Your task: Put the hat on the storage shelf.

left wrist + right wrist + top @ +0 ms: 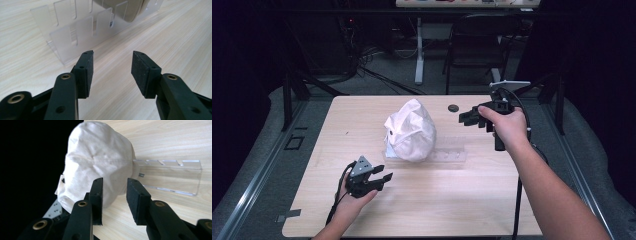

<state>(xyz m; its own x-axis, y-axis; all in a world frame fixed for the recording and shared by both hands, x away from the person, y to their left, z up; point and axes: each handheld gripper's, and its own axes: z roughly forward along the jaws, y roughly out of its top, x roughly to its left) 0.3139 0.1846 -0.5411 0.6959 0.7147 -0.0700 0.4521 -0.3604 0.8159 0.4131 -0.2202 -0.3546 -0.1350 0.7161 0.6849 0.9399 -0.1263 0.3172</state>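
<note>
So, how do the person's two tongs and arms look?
Both tongs, left and right, are black with two flat rubbery pads and brass-coloured rivets. The left carries a grey three-cornered plate. A black cable trails from each. The forearms are bare, without sleeves.

Small dark disc (453,107), too small to identify

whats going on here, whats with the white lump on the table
A person holds a two-jaw gripper in each hand over a wooden table. A white cloth cap sits on one end of a clear slotted rack. The left gripper and right gripper are both open and empty, each apart from the cap. A small dark disc lies behind.
</note>
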